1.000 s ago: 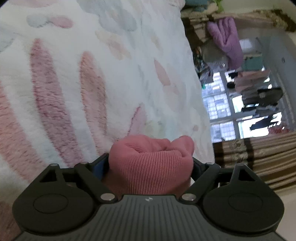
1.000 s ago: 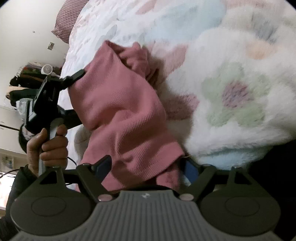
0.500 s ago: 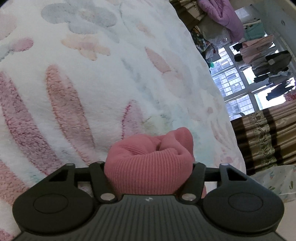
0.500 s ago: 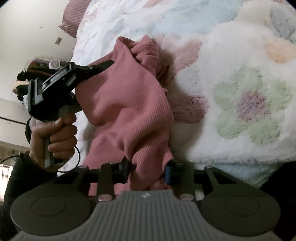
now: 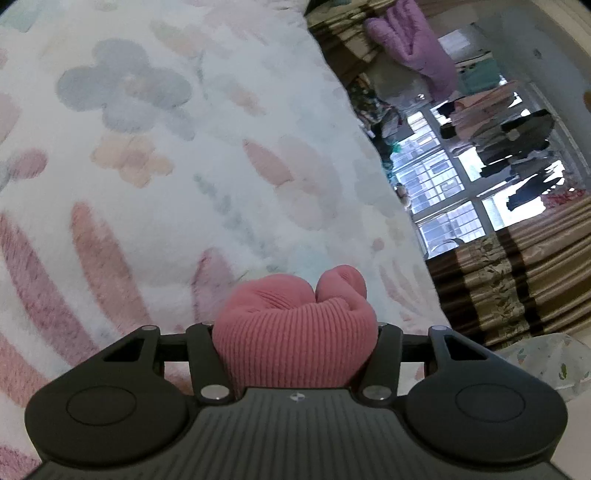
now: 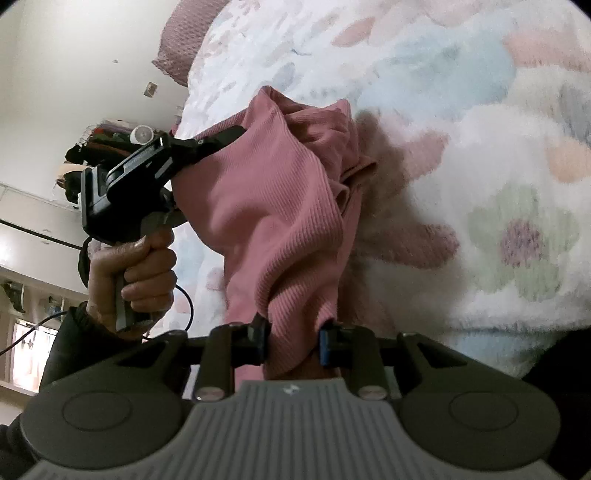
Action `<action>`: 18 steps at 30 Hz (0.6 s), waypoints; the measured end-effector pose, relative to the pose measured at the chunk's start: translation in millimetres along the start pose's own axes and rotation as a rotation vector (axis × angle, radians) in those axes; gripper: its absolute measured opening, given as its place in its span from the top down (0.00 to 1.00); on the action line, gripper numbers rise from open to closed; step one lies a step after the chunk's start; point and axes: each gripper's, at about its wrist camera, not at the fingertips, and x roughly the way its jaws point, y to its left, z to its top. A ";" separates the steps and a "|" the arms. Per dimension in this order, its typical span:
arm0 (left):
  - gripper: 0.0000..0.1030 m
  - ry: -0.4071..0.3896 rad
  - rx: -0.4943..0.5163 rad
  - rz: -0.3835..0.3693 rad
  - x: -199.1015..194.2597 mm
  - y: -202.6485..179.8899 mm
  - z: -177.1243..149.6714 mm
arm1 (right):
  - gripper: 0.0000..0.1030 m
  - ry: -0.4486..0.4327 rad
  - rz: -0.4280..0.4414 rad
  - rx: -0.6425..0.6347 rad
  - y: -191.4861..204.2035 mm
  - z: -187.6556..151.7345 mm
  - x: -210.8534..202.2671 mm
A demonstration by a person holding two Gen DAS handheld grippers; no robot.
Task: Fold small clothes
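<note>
A pink ribbed knit garment [image 6: 273, 214] hangs stretched between both grippers above a fluffy floral blanket [image 6: 480, 184]. My right gripper [image 6: 293, 343] is shut on its near end. My left gripper [image 6: 225, 138], seen from the right wrist view at the left, is shut on the far end. In the left wrist view the garment [image 5: 295, 332] bulges between the fingers of my left gripper [image 5: 295, 354], which hide behind the cloth. The blanket [image 5: 147, 166] lies under it.
The blanket's far edge runs past a window [image 5: 443, 192] with brown curtains [image 5: 517, 277] and hanging clothes [image 5: 517, 136]. A purple pillow [image 6: 184, 33] lies at the bed's far corner. A white wall and shelves stand at the left of the right wrist view.
My right gripper has closed from open onto the garment's near end. The left gripper closed further on its end. Both now hold the cloth taut and raised.
</note>
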 end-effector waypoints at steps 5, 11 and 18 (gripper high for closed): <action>0.44 -0.013 0.014 -0.027 0.3 -18.1 14.7 | 0.80 -0.027 0.022 -0.011 2.2 -0.6 -11.8; 0.44 -0.022 0.035 -0.057 23.9 -53.7 50.4 | 0.80 -0.099 0.026 -0.034 -2.2 20.2 -36.2; 0.44 -0.005 0.069 -0.088 101.0 -101.9 109.1 | 0.80 -0.166 0.007 -0.058 -31.3 90.0 -83.9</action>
